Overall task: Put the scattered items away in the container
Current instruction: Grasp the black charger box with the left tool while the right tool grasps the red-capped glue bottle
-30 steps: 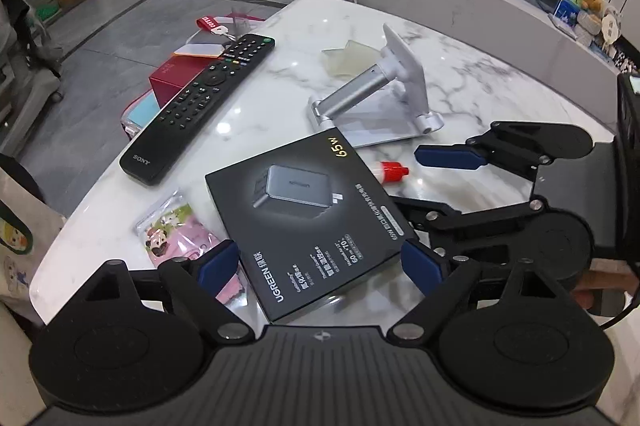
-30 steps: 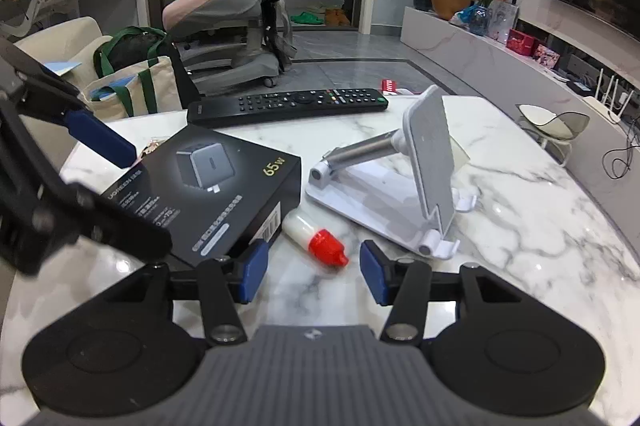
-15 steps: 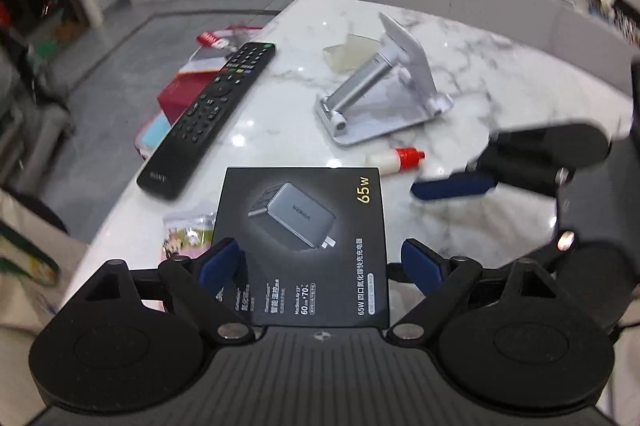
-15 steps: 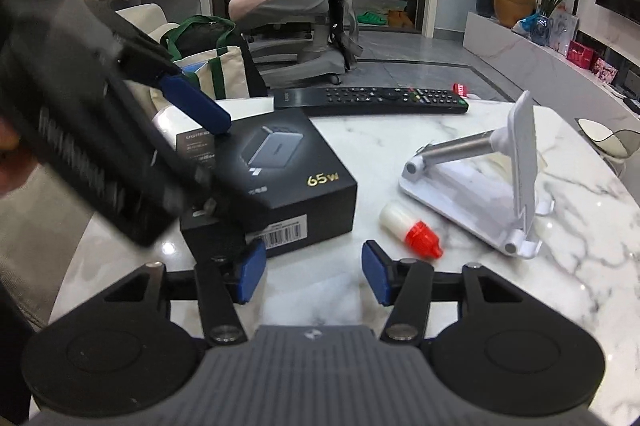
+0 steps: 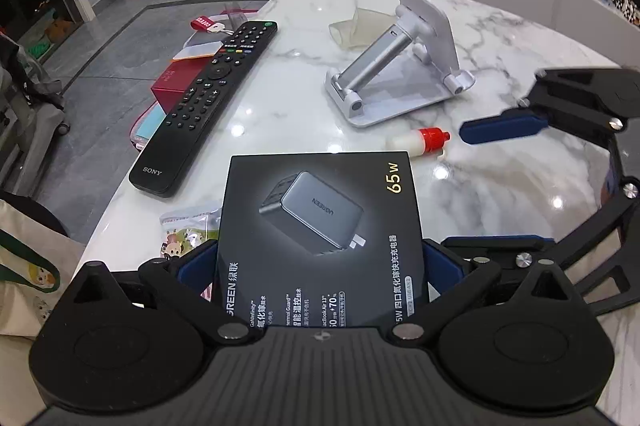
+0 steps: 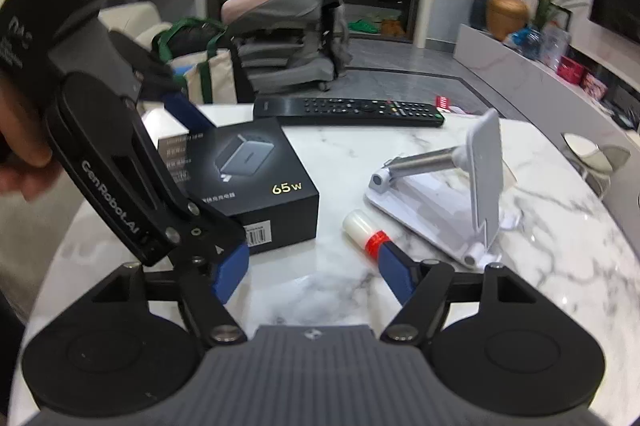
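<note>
A black charger box (image 5: 320, 226) lies on the marble table (image 5: 500, 37), between the fingers of my left gripper (image 5: 318, 258). The blue pads (image 5: 192, 266) stand close beside its two sides; the jaws are wide and I see no squeeze. In the right wrist view the box (image 6: 256, 169) rests flat, with the left gripper's far finger (image 6: 188, 109) behind it. My right gripper (image 6: 312, 270) is opening with nothing between its fingers. Its right fingertip (image 6: 394, 272) reaches the red cap of a small white bottle (image 6: 358, 226).
A black remote (image 5: 208, 93), a white phone stand (image 5: 400, 65), a snack packet (image 5: 188, 230) and a clear plastic piece (image 5: 356, 25) also lie on the table. A tote bag (image 6: 208, 73) and an office chair (image 6: 288, 25) stand beyond the table's edge. A red box (image 5: 172, 85) sits below the remote.
The charger box has turned square to my left gripper and now sits between its fingers, which spread a little wider. My right gripper's jaws have opened, and its right tip came up to the bottle cap.
</note>
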The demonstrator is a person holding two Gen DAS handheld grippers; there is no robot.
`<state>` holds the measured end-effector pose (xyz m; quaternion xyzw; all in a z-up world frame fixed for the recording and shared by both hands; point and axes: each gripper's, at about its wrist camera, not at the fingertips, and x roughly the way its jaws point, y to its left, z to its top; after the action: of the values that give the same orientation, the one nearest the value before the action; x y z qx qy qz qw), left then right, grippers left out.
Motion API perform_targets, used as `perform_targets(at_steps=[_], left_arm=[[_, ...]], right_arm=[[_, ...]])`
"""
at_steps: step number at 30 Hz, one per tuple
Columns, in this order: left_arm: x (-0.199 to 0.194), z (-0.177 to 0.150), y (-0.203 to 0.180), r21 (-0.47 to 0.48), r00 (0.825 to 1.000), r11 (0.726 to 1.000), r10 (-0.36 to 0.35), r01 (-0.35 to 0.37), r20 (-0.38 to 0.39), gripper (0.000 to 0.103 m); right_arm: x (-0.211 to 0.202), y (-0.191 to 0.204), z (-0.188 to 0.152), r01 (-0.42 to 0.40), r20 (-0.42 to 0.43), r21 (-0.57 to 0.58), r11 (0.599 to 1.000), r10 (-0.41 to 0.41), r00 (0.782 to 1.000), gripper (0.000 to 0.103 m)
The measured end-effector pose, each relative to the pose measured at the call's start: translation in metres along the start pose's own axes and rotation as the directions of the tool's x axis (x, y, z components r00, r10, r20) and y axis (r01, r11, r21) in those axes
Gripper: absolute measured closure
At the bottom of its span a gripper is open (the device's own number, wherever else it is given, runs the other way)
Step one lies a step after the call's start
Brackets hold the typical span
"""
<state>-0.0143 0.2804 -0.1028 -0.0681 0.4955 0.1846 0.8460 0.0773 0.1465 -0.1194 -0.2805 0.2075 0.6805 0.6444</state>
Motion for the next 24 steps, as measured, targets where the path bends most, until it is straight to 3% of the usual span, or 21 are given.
perform_targets(at_steps=[6,13,17,20,24], left_arm=[[0.001,0.003,0.000,0.029,1.000,1.000,-0.009,0.009,-0.016,0.000],[0.002,0.006,0.002,0.029,0.999,0.999,-0.013,0.014,-0.035,0.000],[0.001,0.006,0.002,0.022,0.999,1.000,-0.012,0.013,-0.039,0.000],[0.001,0.006,0.002,0.023,0.999,1.000,-0.013,0.014,-0.040,0.000],[0.002,0.008,0.004,0.022,0.999,1.000,-0.016,0.016,-0.040,0.000]], right_arm=[[0.011,-0.010,0.000,-0.006,-0.060,-0.063,0.998,0.003,0.998,0.038],[0.006,-0.027,-0.003,0.025,-0.029,-0.016,1.000,-0.025,0.999,0.040],[0.015,-0.030,0.002,0.036,-0.036,-0.034,0.999,-0.038,0.999,0.046],[0.023,-0.030,0.003,0.040,-0.034,-0.043,0.998,-0.041,0.999,0.053],[0.028,-0.029,0.003,0.047,-0.036,-0.042,0.998,-0.048,0.998,0.078]])
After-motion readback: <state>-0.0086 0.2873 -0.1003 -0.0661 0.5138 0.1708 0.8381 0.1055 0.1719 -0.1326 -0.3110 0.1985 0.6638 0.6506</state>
